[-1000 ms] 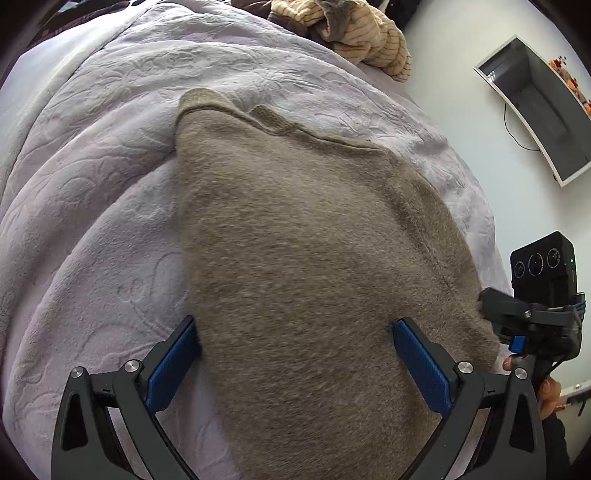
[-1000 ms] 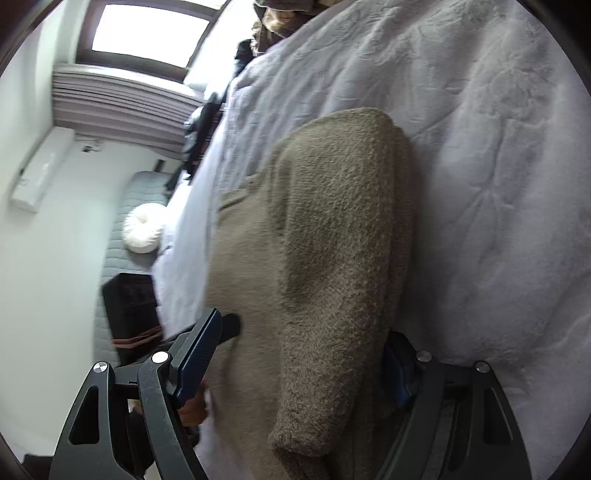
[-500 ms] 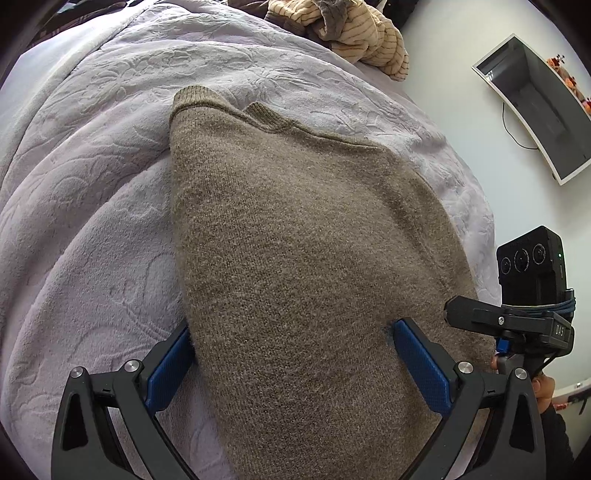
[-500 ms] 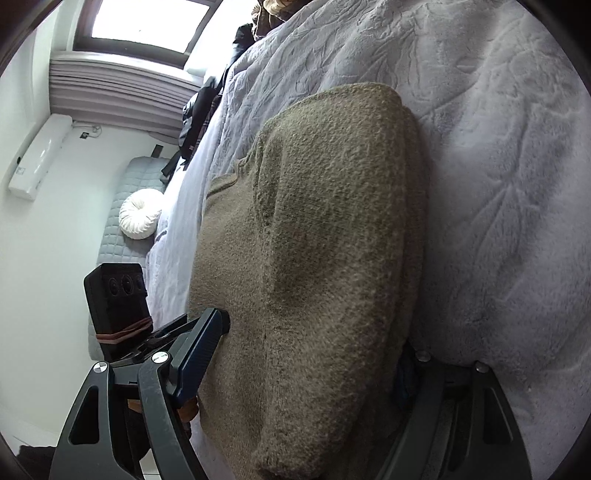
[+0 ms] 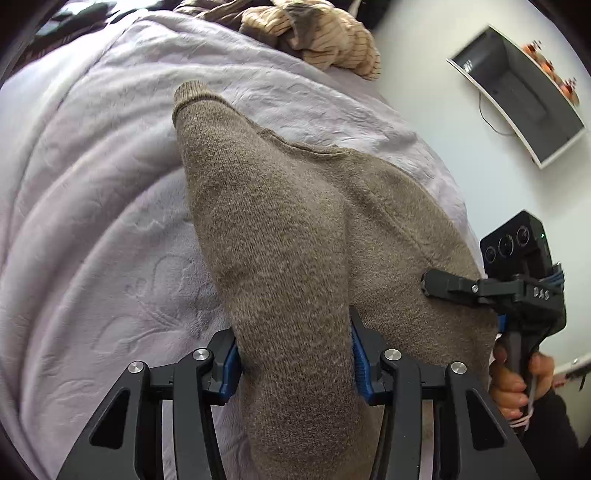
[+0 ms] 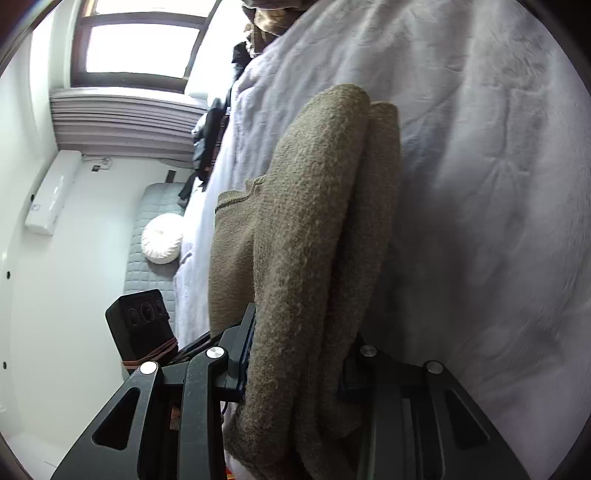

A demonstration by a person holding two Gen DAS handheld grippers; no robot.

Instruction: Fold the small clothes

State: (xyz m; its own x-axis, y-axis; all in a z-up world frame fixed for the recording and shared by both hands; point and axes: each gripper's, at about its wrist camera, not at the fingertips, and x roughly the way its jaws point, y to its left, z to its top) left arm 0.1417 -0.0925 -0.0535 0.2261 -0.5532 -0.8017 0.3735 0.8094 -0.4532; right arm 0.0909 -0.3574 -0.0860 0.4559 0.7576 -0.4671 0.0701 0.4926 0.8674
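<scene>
Sweater, a taupe knit, lies on the pale lilac bedspread. Seen from the left wrist, the left gripper has its blue-padded fingers pressed in on a bunched ridge of the knit near the hem, pinching it. To the right, the right gripper touches the sweater's edge, with a hand on its handle. A heap of striped tan clothes sits at the far end of the bed.

From the right wrist, the sweater shows as stacked folded layers. The right gripper appears clamped on that thick fold, though cloth hides the fingertips. A round white cushion lies on a grey mattress beyond.
</scene>
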